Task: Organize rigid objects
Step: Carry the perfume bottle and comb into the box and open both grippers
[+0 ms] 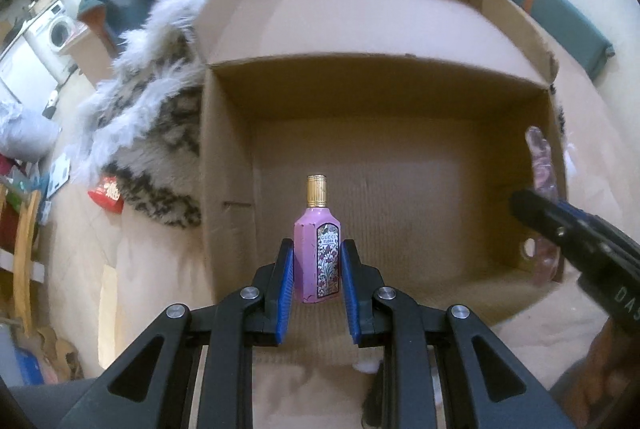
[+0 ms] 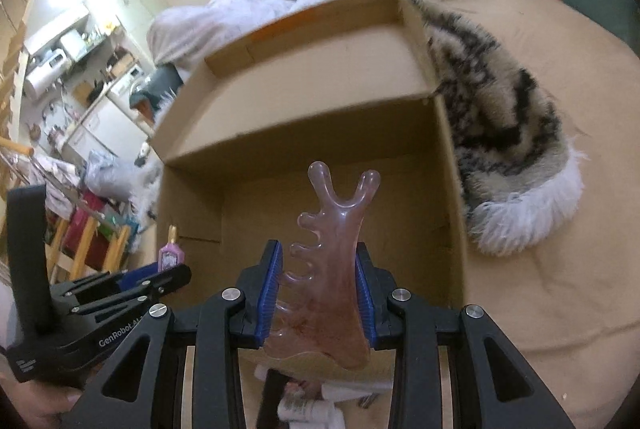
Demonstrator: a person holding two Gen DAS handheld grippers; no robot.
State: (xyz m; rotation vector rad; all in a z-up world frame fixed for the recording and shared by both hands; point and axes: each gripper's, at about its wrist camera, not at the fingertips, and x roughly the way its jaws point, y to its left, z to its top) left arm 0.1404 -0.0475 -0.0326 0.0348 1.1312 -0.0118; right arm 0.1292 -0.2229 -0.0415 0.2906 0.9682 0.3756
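jaws around glossy bottle (image 1: 318, 253), toothed comb (image 2: 326, 281)

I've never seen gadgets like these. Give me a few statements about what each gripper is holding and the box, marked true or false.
1. The left gripper holds a pink perfume bottle. True.
2. The bottle's cap is silver. False: it is gold.
3. The right gripper is empty. False: it grips a translucent pink scraping comb.
4. The cardboard box has its flaps open. True.
5. The box is full of clothes. False: its visible floor is bare cardboard.
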